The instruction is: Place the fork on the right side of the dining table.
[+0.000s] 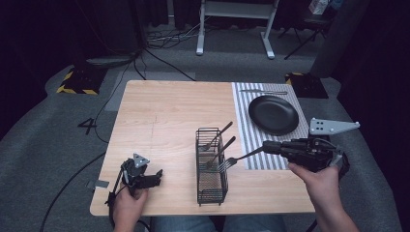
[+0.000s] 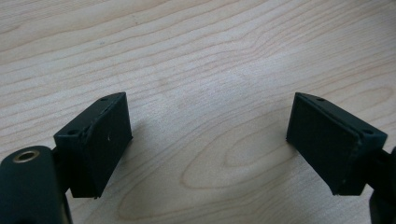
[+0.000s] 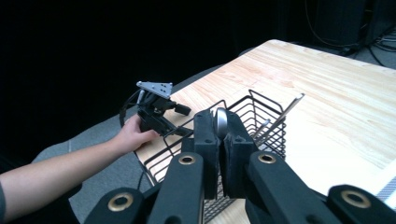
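While your left hand-held gripper (image 1: 155, 175) rests wide open and empty, your right hand-held gripper (image 1: 269, 147) clamps a fork (image 1: 237, 160) beside the basket (image 1: 211, 166); two utensils remain inside.

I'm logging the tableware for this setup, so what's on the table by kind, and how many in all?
Forks: 3, two in the wire basket, one held in the right gripper
Knife: 1
Black plate: 1
Wire basket: 1
Striped placemat: 1
Total: 7

Black left gripper (image 1: 155, 175), grey three-cornered plate, brass screws, black right gripper (image 3: 220, 135), bare forearms, trailing black cable
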Motion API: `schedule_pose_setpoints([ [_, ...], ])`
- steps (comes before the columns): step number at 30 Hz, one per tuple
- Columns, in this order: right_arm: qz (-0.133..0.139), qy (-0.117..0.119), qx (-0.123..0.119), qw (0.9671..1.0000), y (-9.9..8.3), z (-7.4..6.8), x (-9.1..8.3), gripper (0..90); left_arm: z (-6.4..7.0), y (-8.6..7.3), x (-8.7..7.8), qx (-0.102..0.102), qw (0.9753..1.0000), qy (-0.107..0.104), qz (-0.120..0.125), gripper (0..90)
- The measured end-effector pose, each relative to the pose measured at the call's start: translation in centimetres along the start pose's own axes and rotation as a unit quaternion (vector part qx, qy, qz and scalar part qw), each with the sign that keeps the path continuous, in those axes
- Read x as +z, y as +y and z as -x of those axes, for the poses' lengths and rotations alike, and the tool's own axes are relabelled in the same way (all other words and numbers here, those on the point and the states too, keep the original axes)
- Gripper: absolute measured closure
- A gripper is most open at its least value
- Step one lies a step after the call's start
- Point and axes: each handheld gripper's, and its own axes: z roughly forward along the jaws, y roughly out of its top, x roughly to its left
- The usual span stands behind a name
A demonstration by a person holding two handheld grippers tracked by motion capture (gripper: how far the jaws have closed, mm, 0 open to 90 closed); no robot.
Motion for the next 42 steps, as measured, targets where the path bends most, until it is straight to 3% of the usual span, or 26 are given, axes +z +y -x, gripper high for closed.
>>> schedule_pose_setpoints([
  [10,0.004,-0.032,0.004,0.9995,0.8,1.2,-2.2,86.9,0.0,0.1,0.1,0.001,1.0000,0.000,-0.002,12.7],
  [22,0.003,-0.082,0.023,0.9964,0.8,4.6,-3.7,86.9,0.0,0.2,0.2,0.002,1.0000,-0.003,-0.004,10.2],
  [30,0.002,-0.126,0.047,0.9909,0.5,7.9,-3.4,86.9,0.0,0.2,0.2,0.002,1.0000,-0.003,-0.004,10.2],
  [36,0.002,-0.139,0.068,0.9880,0.1,9.9,-3.1,86.9,0.0,0.2,0.2,0.002,1.0000,-0.003,-0.004,10.2],
  [42,-0.003,-0.162,0.095,0.9822,-0.4,12.2,-2.8,86.9,0.0,0.2,0.2,0.003,1.0000,-0.003,-0.004,10.2],
])
